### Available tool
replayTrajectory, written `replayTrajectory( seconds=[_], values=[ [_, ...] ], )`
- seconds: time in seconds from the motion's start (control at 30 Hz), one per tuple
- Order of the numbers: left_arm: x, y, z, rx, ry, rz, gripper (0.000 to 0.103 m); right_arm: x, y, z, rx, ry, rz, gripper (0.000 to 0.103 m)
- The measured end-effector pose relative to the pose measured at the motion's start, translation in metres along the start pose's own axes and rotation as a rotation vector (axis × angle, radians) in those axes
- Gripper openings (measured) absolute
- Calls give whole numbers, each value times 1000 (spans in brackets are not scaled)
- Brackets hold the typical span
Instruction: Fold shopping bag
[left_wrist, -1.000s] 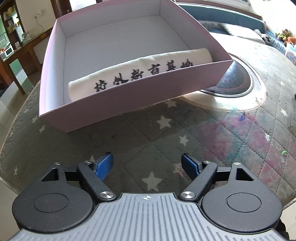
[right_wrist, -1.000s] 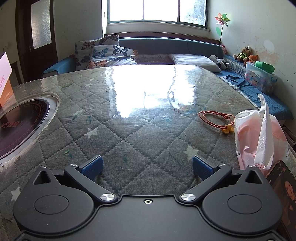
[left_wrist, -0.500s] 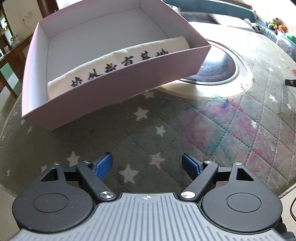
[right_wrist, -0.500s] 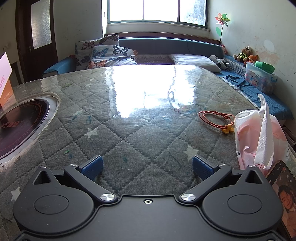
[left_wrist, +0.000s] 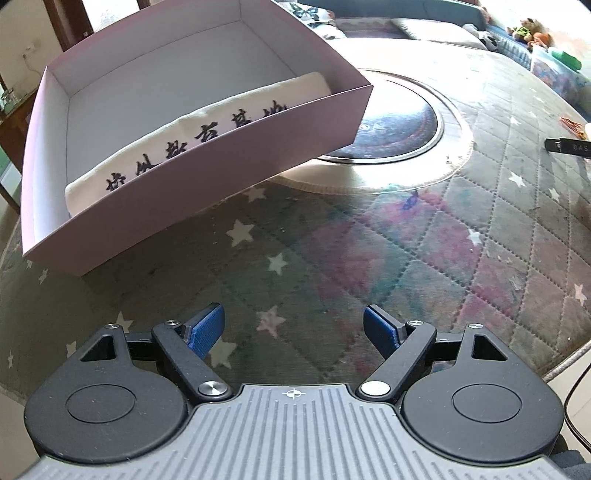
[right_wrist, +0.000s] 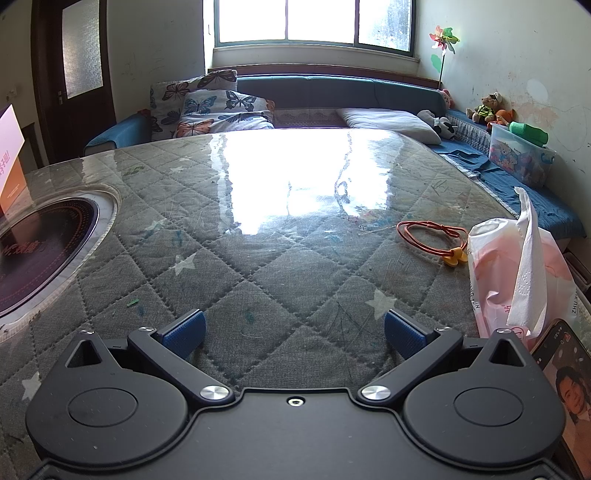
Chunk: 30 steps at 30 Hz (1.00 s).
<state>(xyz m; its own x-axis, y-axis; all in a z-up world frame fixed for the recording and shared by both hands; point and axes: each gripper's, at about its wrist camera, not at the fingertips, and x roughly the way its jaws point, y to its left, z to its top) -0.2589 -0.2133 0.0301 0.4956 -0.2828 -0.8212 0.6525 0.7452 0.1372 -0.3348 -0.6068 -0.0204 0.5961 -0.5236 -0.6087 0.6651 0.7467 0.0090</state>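
The left gripper (left_wrist: 293, 326) has its blue-padded jaws spread wide over the grey quilted star-pattern table cover (left_wrist: 332, 251), holding nothing. The right gripper (right_wrist: 294, 332) is equally wide and empty. The white folded shopping bag with black characters (left_wrist: 192, 136) lies inside the shallow pink cardboard box (left_wrist: 229, 155), its lower edge hidden by the front wall. A phone (right_wrist: 567, 387) is cut off at right.

My room, as listed: wide window (right_wrist: 314, 22) at top centre, bright daylight glaring off the glass-topped quilted table (right_wrist: 295, 229); dark door (right_wrist: 74, 74) upper left; blue bench sofa (right_wrist: 332, 92) under the window with butterfly cushions (right_wrist: 214, 107); scuffed pale wall (right_wrist: 517, 55) on the right.
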Motion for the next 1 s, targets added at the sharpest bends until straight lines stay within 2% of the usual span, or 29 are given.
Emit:
replayTrajectory(
  seconds=[1.0],
  values=[
    [6,-5,2,48,25,18,83,0,0,0,1,0,0,103]
  ],
)
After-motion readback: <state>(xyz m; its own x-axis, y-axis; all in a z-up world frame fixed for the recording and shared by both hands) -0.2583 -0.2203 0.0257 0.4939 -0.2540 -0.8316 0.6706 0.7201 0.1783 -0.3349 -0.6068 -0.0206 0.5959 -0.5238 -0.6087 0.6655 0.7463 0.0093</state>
